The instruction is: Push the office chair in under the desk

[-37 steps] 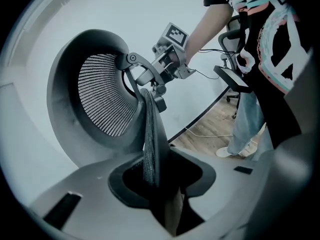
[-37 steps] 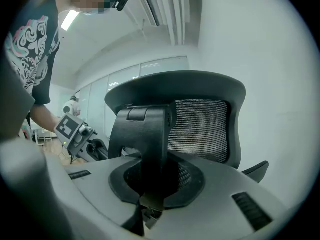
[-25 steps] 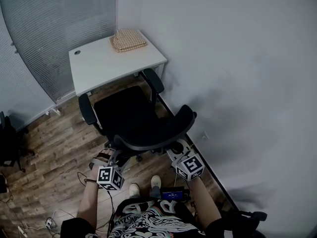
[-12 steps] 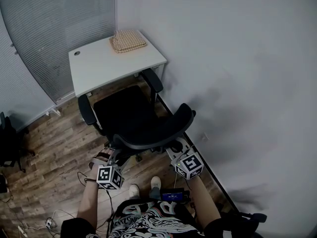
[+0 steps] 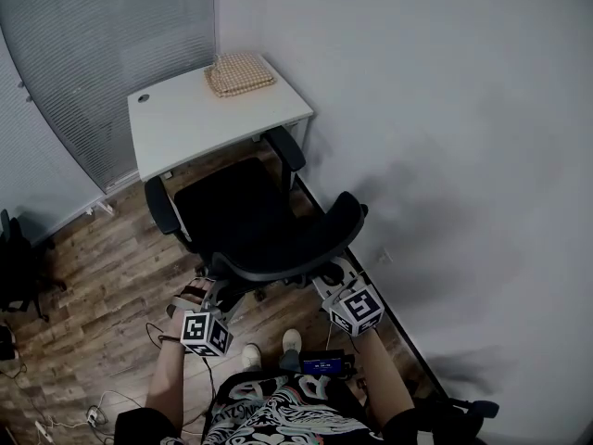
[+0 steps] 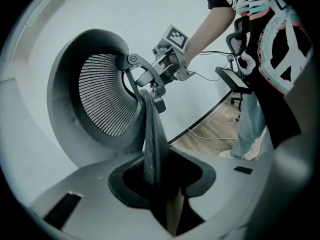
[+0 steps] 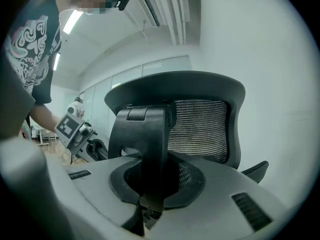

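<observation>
A black office chair [image 5: 236,216] faces the white desk [image 5: 185,123], its seat front and armrests at the desk's near edge. Its curved mesh backrest [image 5: 287,253] is nearest me. My left gripper [image 5: 216,292] is shut on the backrest's left edge; in the left gripper view the thin mesh rim [image 6: 150,134] runs between the jaws of that gripper [image 6: 160,186]. My right gripper [image 5: 326,283] is shut at the backrest's right end; in the right gripper view the jaws of that gripper [image 7: 150,184] are closed on the black back-support bar [image 7: 147,134].
A woven mat [image 5: 239,72] lies on the desk's far corner. A grey wall [image 5: 445,156] runs close along the chair's right. A blind-covered glass partition [image 5: 102,44] stands behind the desk. Cables [image 5: 93,415] lie on the wood floor at left, and my feet [image 5: 269,346] are behind the chair.
The chair has crept slightly toward the desk, with both grippers following it. The grips have not changed.
</observation>
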`<state>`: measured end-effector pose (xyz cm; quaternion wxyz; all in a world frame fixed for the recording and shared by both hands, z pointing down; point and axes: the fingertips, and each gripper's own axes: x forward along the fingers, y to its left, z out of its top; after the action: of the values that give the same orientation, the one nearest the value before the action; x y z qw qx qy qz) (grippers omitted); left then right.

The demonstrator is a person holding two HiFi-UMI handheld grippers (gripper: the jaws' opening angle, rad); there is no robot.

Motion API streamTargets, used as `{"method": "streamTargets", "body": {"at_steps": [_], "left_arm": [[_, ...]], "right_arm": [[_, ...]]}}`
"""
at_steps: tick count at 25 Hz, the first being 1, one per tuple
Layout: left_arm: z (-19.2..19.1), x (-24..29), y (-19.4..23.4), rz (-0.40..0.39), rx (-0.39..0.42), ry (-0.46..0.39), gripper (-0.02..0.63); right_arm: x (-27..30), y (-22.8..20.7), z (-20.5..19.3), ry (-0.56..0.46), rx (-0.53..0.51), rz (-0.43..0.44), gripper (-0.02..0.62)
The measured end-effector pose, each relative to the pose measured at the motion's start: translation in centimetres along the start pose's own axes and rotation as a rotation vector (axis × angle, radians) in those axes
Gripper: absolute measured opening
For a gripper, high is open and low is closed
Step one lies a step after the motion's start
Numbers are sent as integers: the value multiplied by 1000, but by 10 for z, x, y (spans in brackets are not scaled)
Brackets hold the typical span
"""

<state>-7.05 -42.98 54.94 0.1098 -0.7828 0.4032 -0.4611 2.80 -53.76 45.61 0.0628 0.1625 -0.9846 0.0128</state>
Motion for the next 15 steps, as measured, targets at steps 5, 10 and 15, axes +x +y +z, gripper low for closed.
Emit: {"method": "streamTargets", "body": {"at_steps": [5, 10, 15], "left_arm": [[-1, 0, 1, -8, -1, -2, 144], [-1, 1, 2, -20, -12, -4, 144], [-1, 3, -3, -45, -47, 0, 147]], "right_arm": [[1, -1, 1, -4, -1, -2, 41], [2, -1, 2, -15, -13, -12, 40], [-2, -2, -2, -12, -63, -43, 38]]}}
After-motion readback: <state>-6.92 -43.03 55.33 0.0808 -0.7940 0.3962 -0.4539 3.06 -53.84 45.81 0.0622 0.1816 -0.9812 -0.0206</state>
